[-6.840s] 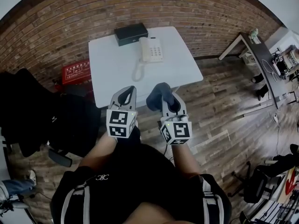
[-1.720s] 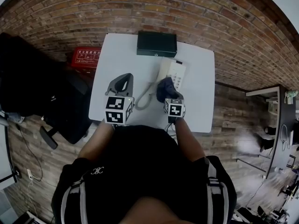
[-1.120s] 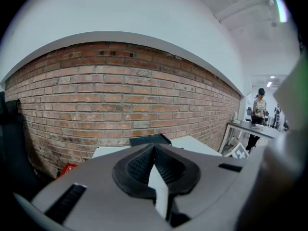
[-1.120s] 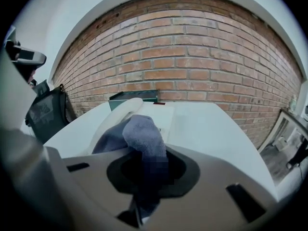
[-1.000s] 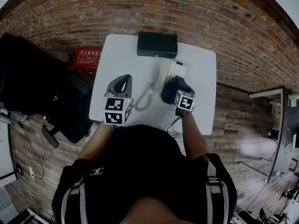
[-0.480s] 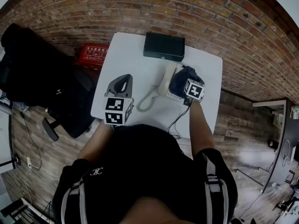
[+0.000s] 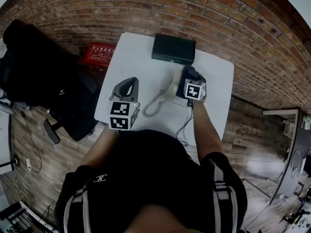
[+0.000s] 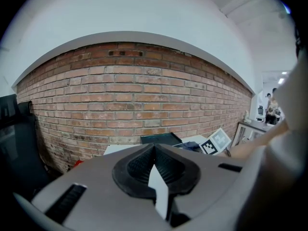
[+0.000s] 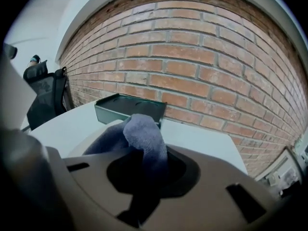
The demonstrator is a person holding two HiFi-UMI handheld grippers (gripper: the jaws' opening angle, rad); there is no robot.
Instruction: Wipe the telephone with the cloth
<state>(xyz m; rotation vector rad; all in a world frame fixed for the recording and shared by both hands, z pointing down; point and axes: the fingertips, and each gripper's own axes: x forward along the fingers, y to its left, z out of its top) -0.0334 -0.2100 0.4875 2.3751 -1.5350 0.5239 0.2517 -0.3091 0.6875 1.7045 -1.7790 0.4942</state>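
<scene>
The right gripper [image 7: 191, 81], jaws clamped on a blue cloth [image 9: 143, 134], holds it over the telephone [image 7: 170, 87] just beneath, while the left gripper [image 7: 126, 85] hovers alongside, jaws together, empty.

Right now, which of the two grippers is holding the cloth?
The right gripper: it is shut on the dark blue cloth, over the telephone. The left gripper is shut and empty.

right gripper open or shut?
Shut: the right gripper clamps the bunched blue-grey cloth between its jaws, a fold sticking out ahead.
</scene>
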